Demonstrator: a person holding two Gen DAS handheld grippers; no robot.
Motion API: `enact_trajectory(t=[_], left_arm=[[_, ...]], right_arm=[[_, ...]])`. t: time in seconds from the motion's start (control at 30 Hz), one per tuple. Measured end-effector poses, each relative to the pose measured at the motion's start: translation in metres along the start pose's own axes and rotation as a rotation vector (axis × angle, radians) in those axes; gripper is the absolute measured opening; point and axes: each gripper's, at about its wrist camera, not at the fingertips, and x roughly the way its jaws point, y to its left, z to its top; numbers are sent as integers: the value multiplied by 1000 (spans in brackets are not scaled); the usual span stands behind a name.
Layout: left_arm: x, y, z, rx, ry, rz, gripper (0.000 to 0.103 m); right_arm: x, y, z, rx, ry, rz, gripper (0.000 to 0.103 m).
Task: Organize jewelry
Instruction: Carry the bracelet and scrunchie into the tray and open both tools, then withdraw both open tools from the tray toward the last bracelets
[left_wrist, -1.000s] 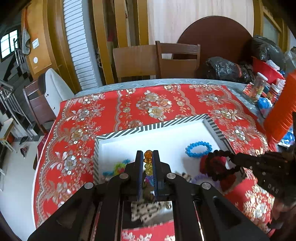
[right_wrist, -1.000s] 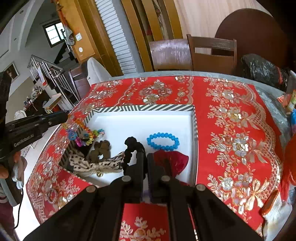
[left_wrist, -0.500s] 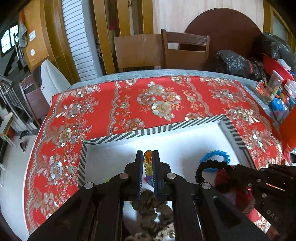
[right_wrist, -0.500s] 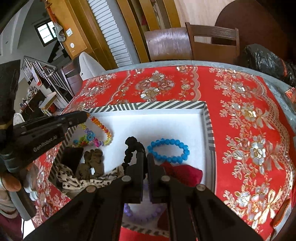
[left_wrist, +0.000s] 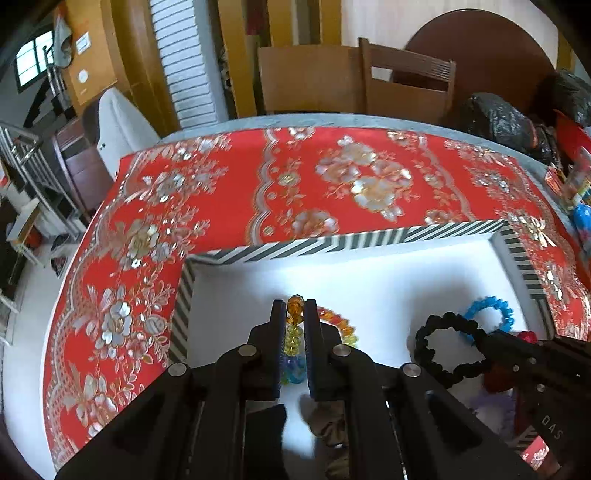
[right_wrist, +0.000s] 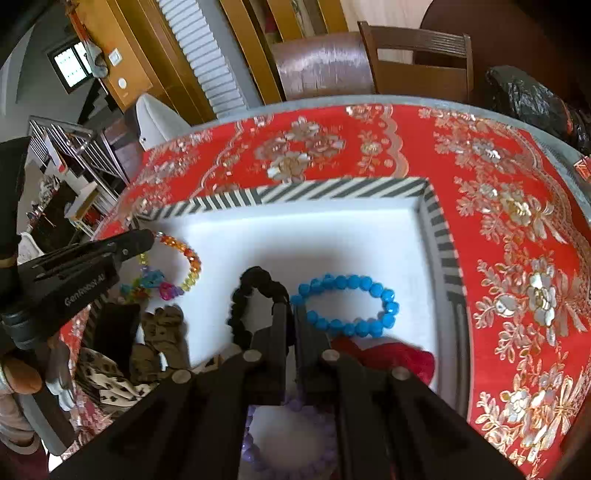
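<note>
The left gripper (left_wrist: 294, 325) is black, with two long fingers (left_wrist: 276, 332) that point down and forward. The fingers are pressed close on a string of bright glass beads (left_wrist: 293, 332). The right gripper (right_wrist: 291, 314) is black too and points down the same way. Its fingers (right_wrist: 279, 325) are squeezed tight on a black bumpy ring (right_wrist: 251, 299). At the far left of the right wrist view, a person's hand (right_wrist: 22, 373) holds the left gripper's handle.

One tray (right_wrist: 439, 236), four bead bracelets (right_wrist: 343, 306), three scrunchies (right_wrist: 255, 295), two grippers (left_wrist: 295, 325).
</note>
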Motion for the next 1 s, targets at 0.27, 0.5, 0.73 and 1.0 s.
enact_trajectory(t=[0.27, 0.5, 0.73, 1.0], left_arm=[[8, 5, -4, -18, 12, -1, 5], [10, 1, -7, -12, 6, 14, 5], [3, -1, -9, 1, -8, 14, 18], [-24, -6, -14, 13, -55, 9, 21]], right_arm=[[12, 6, 0, -28, 21, -41, 4], [17, 6, -5, -41, 48, -82, 4], [8, 1, -8, -10, 36, -73, 20], [-21, 7, -11, -11, -10, -51, 34]])
